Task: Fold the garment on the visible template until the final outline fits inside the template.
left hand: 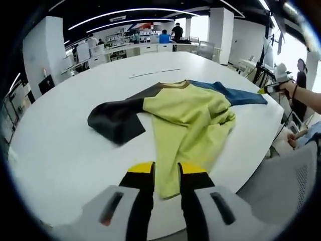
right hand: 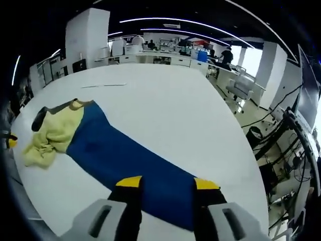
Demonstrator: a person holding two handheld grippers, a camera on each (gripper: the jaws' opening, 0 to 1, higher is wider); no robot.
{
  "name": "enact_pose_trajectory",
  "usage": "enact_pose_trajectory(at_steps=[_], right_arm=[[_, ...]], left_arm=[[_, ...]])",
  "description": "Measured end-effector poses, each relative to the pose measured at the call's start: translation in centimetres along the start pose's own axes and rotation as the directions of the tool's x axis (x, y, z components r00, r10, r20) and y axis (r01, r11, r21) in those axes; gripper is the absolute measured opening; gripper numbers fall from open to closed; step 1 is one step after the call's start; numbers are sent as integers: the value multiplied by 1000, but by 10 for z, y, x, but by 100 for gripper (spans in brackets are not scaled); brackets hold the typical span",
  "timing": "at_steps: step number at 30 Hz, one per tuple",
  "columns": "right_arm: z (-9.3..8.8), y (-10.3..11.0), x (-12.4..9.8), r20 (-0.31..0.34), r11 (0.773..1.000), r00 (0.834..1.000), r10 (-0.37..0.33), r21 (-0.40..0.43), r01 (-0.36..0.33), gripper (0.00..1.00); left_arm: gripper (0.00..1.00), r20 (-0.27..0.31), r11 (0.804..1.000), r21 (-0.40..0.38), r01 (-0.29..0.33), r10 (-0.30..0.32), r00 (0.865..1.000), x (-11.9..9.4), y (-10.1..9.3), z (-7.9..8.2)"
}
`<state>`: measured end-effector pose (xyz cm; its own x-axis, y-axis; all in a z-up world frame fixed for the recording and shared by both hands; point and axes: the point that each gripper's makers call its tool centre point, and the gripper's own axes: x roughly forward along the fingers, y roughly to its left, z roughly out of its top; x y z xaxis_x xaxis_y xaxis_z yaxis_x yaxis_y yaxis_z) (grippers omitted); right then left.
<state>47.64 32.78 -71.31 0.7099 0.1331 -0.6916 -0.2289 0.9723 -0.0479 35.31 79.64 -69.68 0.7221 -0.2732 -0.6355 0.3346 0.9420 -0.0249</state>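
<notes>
Left gripper view: rumpled yellow garment (left hand: pixel 188 120), soft folds.

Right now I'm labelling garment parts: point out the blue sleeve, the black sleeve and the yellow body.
blue sleeve (right hand: pixel 135 165), right gripper view, middle of the spread sleeve.
black sleeve (left hand: pixel 115 120), left gripper view, centre of the dark fabric.
yellow body (left hand: pixel 188 118), left gripper view, middle of the crumpled torso.

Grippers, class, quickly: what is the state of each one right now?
Left gripper: shut on the garment's yellow hem.
Right gripper: jaws straddle the blue sleeve; whether they pinch it cannot be told.
</notes>
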Motion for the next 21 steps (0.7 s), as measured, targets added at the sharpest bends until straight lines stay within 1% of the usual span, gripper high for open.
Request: enact_pose_trajectory(at_steps=[1, 3, 4, 6, 10, 12, 14, 16, 18, 21], right_arm=[[4, 5, 1, 4, 1000, 1000, 13, -1, -13, 39], [13, 15, 6, 16, 999, 999, 42, -8, -41, 42], [19, 22, 9, 29, 998, 998, 64, -12, -63, 43], [29, 34, 15, 51, 994, 993, 107, -13, -107, 48], [43, 52, 24, 59, 985, 984, 170, -18, -169, 56], [48, 62, 29, 54, 979, 978, 201, -30, -200, 59], [52, 74, 35, 50, 972, 971, 234, -35, -232, 61], [55, 82, 40, 41, 967, 967, 252, -47, -250, 62], [58, 93, 45, 32, 960, 961, 276, -66, -274, 61], [63, 109, 54, 22, 949, 953, 303, -94, -300, 61]], left_arm=[[19, 9, 1000, 11, 19, -19, 1000, 2, -6, 4], [23, 18, 999, 24, 35, -36, 999, 4, -13, 8], [25, 26, 998, 39, 52, -53, 998, 6, -18, 12], [27, 29, 997, 46, 66, -67, 997, 9, -23, 14], [33, 48, 991, 73, 115, -119, 992, 16, -39, 23], [34, 44, 988, 81, 135, -139, 989, 19, -47, 26], [35, 41, 986, 91, 139, -143, 989, 24, -52, 28], [36, 46, 984, 93, 150, -154, 987, 27, -57, 31], [36, 55, 981, 92, 172, -177, 983, 32, -66, 36], [36, 62, 970, 125, 207, -216, 974, 39, -81, 42]])
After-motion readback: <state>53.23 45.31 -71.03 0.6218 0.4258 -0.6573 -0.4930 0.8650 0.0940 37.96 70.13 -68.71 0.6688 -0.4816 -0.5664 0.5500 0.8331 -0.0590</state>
